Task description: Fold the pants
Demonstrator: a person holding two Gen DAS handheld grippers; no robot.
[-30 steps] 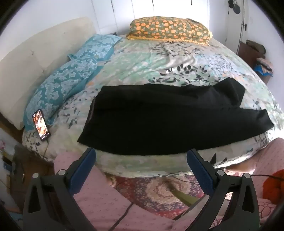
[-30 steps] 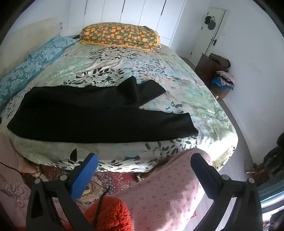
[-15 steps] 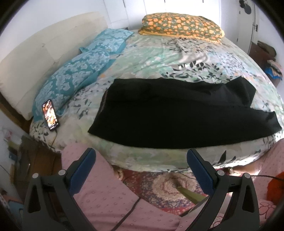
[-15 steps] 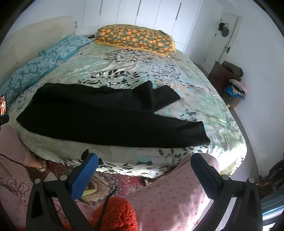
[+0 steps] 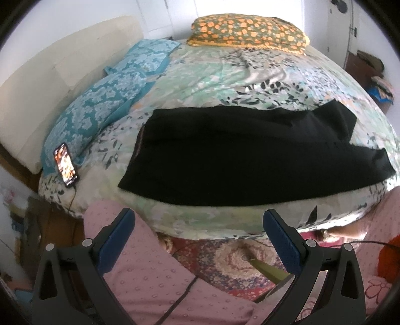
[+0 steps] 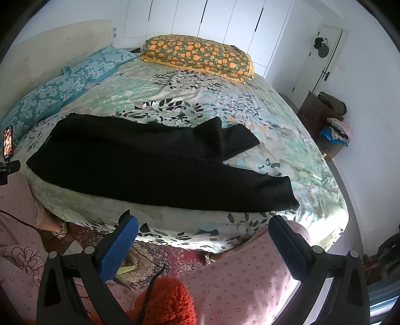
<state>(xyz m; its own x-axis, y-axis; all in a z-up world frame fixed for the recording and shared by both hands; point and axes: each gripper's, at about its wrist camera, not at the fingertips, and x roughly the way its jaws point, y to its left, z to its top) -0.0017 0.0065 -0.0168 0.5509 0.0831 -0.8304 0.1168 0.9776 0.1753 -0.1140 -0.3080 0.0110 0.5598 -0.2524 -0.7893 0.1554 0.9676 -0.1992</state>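
Left hand-held gripper (image 5: 197, 237) spread wide, empty, hovering off bed's near edge over pink-clad knees. Right hand-held gripper (image 6: 203, 240) likewise spread, empty. Black pants (image 6: 150, 165) flat along bed (image 6: 262, 110) near edge, legs toward right side. Phone (image 5: 65, 165) at left corner. Pillows beyond.

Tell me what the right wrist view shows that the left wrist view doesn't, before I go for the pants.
Only the right wrist view shows the white wardrobe doors, the whole door and the open right gripper.

Only the left wrist view shows the open left gripper and the patterned rug clearly between its fingers.

Both show the black pants spread flat, legs splayed apart, on the floral bed cover, plus the lit phone, blue pillows and orange-flowered pillow.
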